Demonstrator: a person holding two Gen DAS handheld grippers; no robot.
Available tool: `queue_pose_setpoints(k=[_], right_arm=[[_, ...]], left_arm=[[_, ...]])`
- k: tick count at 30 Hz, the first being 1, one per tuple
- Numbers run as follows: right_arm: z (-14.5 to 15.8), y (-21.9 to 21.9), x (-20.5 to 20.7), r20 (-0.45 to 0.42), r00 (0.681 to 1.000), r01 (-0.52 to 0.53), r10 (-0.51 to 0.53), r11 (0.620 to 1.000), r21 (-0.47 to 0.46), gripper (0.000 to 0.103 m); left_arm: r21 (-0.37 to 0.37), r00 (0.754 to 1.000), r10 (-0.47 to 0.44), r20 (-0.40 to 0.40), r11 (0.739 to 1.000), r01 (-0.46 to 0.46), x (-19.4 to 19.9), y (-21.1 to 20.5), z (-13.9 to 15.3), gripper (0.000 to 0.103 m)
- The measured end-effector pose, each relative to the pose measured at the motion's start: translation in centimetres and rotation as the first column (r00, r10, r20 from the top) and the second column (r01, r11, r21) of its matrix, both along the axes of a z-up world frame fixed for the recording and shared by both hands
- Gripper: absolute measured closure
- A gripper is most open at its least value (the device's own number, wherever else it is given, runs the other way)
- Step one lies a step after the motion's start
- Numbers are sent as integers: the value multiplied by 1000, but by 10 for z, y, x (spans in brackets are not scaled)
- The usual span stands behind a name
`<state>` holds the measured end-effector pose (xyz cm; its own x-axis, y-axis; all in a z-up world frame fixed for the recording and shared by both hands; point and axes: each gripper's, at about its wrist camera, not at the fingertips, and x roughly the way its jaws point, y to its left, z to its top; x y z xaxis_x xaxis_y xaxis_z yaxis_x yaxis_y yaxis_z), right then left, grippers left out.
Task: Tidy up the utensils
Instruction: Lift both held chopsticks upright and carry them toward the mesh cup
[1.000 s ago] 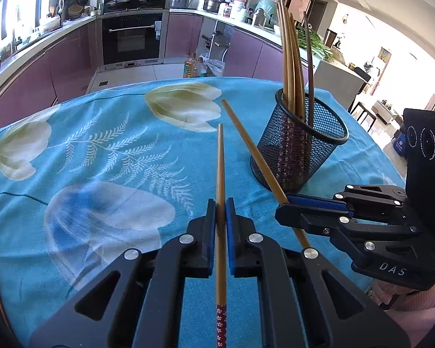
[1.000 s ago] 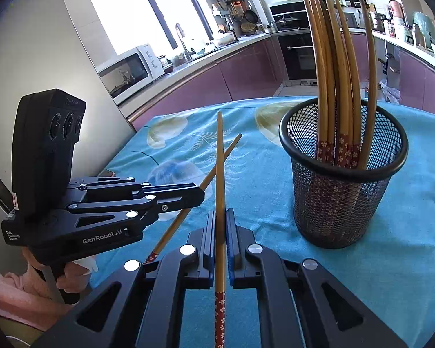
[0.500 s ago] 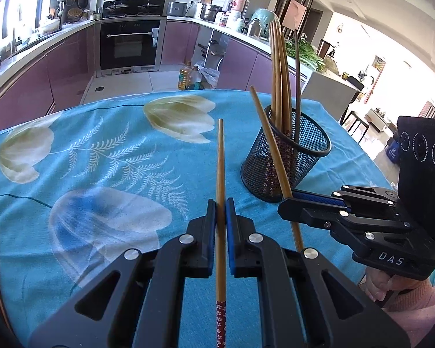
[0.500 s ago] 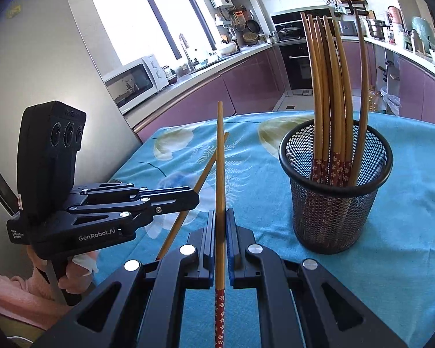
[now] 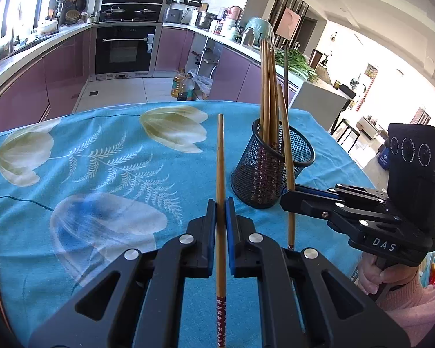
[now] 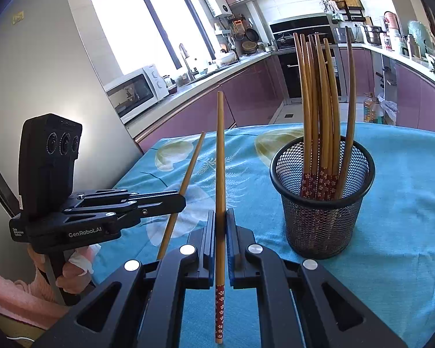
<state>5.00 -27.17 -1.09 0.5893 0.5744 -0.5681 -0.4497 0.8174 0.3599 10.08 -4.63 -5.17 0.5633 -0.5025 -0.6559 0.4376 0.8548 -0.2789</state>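
Chopsticks are in hand on both sides. Left tool [image 5: 221, 214]: pads pressed together on one chopstick [image 5: 220, 174], gripped toward its patterned end, bare tip pointing away over the worktop [image 5: 101, 156]. Right tool [image 6: 221, 226]: likewise pinching a second chopstick [image 6: 219, 159] in the same manner, tip raised. Each tool appears in the other's view, and both stand clear of the cloth-covered worktop, neither stick touching it.

Outward from the tools — a black mesh holder [image 6: 322, 226] stands upright on the worktop, just beside the right tool and further from the left. It already contains a bundle of matching chopsticks [image 6: 319, 110], patterned ends down, plus one darker stick leaning at the rim.

Progress, as judged: most of the set appears stowed; no loose utensils are visible on the cloth. Outstanding — the two held sticks remain outside the holder and would need turning patterned-end down to match those inside.
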Motion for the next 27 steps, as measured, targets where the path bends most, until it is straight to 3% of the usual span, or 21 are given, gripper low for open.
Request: queue_pose_setpoints(k=[10,20,27], right_arm=[[-6,13,3,-24,999,-39,39,999,-31,97],[3,23,-5,21,996,-84,85,996,-27,97],[-3,9,-4,3,999,-48,48,999,-17,97]], left_arm=[[-6,999,-27,27,1000,27,-8,-3,8,96],[20,996,-86,19,996,85,-11,-15,3,95],[40,996,-90,-12,995,90,-6,-19,-8,95]])
